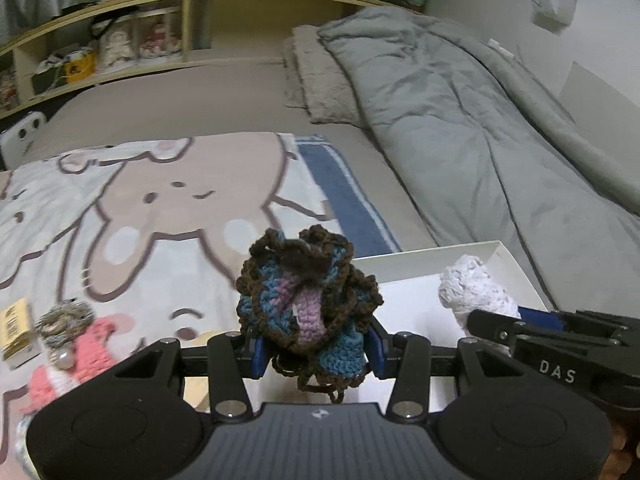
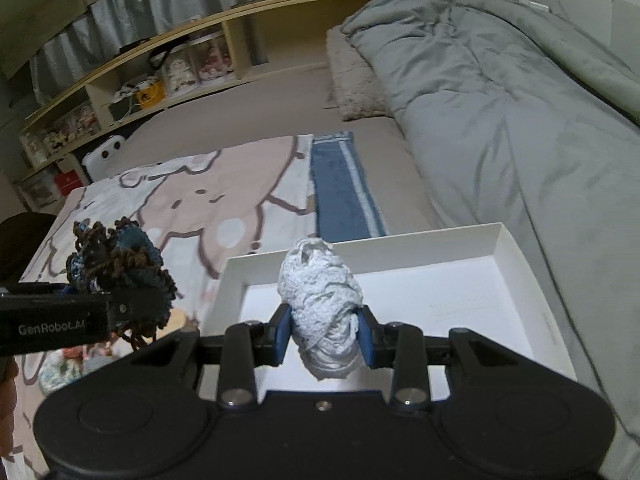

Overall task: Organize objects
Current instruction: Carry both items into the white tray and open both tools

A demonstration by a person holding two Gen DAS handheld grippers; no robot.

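Left gripper [image 1: 316,354] pinches a brown-blue-purple crocheted piece [image 1: 308,300], right gripper [image 2: 322,338] pinches a white crocheted bundle [image 2: 320,312] over the empty white cardboard box [image 2: 512,256]; nothing boxed yet, pink knit item [image 1: 76,356] remains on the cartoon-print blanket [image 1: 160,200].

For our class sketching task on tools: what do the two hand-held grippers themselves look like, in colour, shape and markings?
Both are black. The left gripper and the right gripper each have a broad rounded body with two round discs, linkage arms with silver bolts, and blue pads on the fingers. Seen side-on, the left one reads "GenRobot.AI" in white; the right one shows the letters "DAS".
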